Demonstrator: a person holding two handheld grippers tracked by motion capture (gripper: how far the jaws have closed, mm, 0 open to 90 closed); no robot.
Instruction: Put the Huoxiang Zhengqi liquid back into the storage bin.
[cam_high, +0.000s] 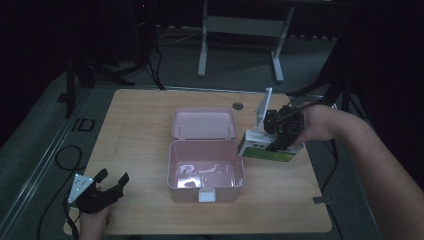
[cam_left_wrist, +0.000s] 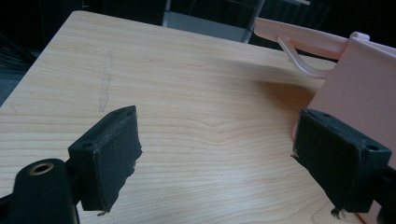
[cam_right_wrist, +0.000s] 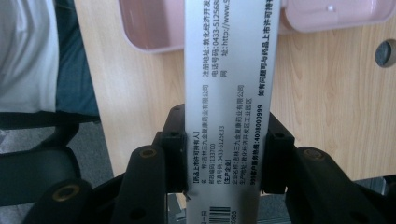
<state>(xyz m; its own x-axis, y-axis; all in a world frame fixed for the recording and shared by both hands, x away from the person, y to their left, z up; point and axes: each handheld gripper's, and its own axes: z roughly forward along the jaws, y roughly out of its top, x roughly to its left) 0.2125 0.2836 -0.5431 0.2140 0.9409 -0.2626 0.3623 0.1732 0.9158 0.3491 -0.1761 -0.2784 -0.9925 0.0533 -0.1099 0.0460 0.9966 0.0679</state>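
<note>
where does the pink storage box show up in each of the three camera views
High view: pink box sits open at table centre, lid tipped back.
Left gripper view: its side wall at the right edge.
Right gripper view: its rim along the top, behind the held carton.
Shared landmark: the wooden tabletop.

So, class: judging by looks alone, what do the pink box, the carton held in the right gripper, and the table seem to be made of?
Pink box: probably moulded plastic, glossy; light glints on its inside floor.
Carton: likely thin printed card, smooth, with crisp flat faces, small text and a barcode. The right gripper clamps it.
Table: a pale wood-grain top, satin; solid wood or laminate cannot be told.
</note>
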